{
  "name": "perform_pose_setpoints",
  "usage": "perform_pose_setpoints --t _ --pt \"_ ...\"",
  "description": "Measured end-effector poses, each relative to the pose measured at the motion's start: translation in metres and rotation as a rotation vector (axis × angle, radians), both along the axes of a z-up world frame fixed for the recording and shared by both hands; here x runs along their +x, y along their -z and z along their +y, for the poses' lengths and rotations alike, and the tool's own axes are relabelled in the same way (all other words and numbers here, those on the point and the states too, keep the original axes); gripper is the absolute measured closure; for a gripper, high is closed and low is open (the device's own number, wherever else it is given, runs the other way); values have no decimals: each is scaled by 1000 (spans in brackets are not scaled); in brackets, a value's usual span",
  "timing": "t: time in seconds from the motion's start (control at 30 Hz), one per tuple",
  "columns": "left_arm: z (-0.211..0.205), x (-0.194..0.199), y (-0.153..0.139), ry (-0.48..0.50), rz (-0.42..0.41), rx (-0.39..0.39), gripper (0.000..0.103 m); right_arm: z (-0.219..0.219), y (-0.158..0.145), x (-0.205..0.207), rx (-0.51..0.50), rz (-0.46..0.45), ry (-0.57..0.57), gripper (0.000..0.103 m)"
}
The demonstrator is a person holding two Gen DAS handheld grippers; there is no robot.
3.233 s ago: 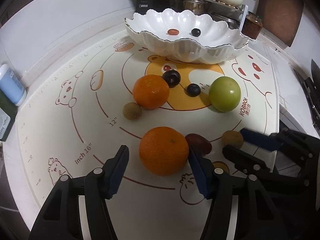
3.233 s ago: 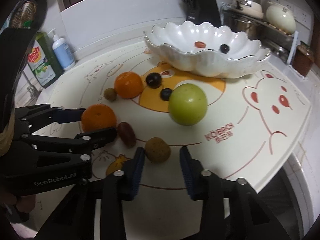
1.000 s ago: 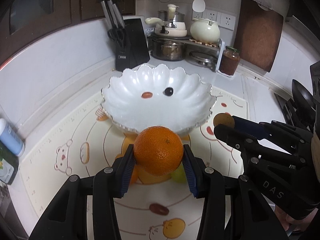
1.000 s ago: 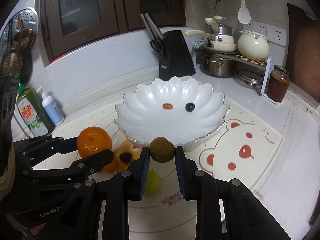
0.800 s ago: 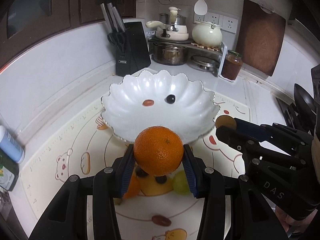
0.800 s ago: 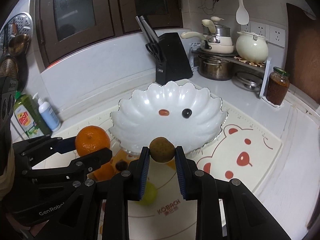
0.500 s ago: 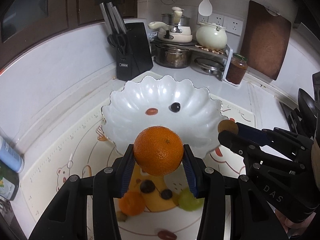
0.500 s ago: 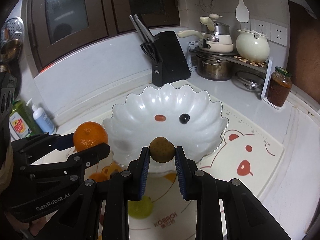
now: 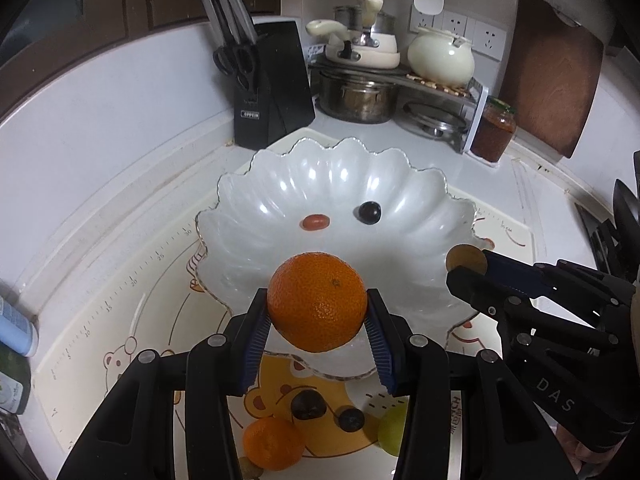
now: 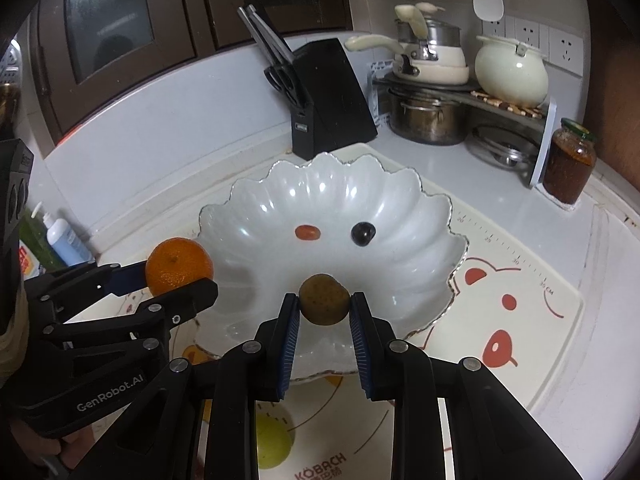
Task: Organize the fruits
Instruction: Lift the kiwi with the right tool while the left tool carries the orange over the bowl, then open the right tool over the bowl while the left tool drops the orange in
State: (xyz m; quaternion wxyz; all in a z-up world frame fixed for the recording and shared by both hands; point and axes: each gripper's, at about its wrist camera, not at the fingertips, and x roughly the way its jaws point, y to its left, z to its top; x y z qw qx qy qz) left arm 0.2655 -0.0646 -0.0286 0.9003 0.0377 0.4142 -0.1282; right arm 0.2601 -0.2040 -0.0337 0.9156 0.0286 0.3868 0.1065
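— Between the left gripper's [image 9: 317, 327] blue pads, what's held?
— An orange [image 9: 317, 301], clamped from both sides and held in the air over the near rim of the scalloped white bowl [image 9: 416, 200].
— And the right gripper [image 10: 324, 322]?
— Closed on a small brown fruit [image 10: 324, 299], raised above the bowl's near side; from the left camera it sits off to the right.
— What's ahead of the tools?
— Inside the bowl, a red oval fruit [image 9: 315, 222] and a dark round one [image 9: 369, 213], apart from each other.
— Below the left fingers?
— On the bear-print mat [image 9: 120, 312]: a second orange [image 9: 273, 443], two dark berries [image 9: 307, 407] and a green fruit [image 9: 391, 428], partly hidden
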Motion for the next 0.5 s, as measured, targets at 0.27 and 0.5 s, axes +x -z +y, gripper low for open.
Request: perform_pose_setpoints --t 0.27,0.5 --pt "-3 6 14 0 37 16 55 -1 8 3 -6 27 5 75" --pt "1 2 8 -27 4 42 33 -3 2 -5 -52 -9 51 41"
